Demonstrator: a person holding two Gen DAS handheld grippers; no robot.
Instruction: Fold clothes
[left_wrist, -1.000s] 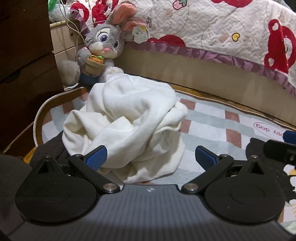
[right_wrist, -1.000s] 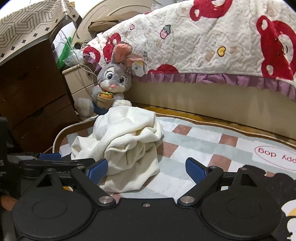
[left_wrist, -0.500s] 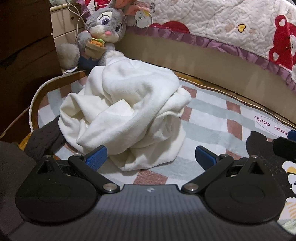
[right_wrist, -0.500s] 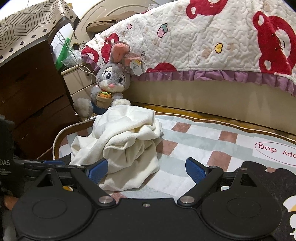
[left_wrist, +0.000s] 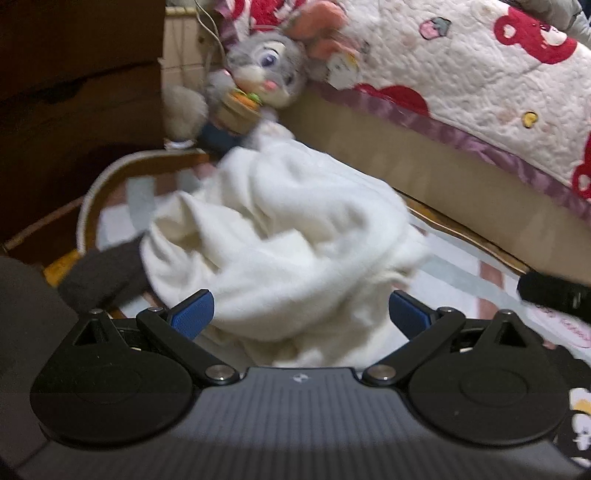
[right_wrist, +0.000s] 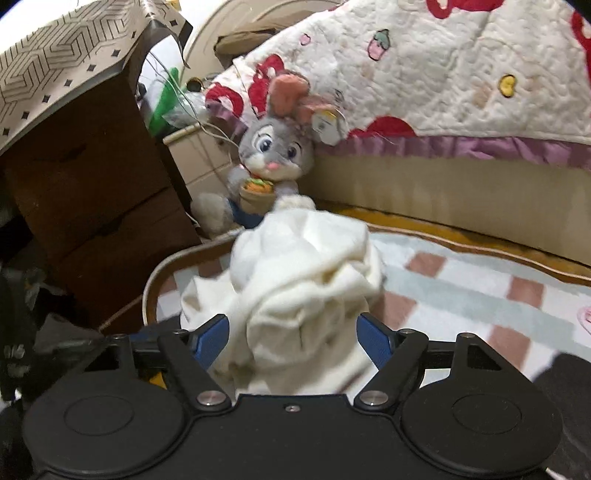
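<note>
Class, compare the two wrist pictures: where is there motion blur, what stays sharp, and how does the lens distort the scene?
Left wrist view: the white garment and plush rabbit are smeared by motion blur, while the left gripper, fixed to the camera, stays sharp. Right wrist view: the garment is blurred too, the rabbit softer; the right gripper is crisp. Both views bend the bed edge with fisheye curvature.

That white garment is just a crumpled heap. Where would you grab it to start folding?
Probably the loose fold at the near bottom edge of the white garment, coming in low from the front. The heap bunches high in the middle, while thin folds trail onto the rug nearest both open grippers.
</note>
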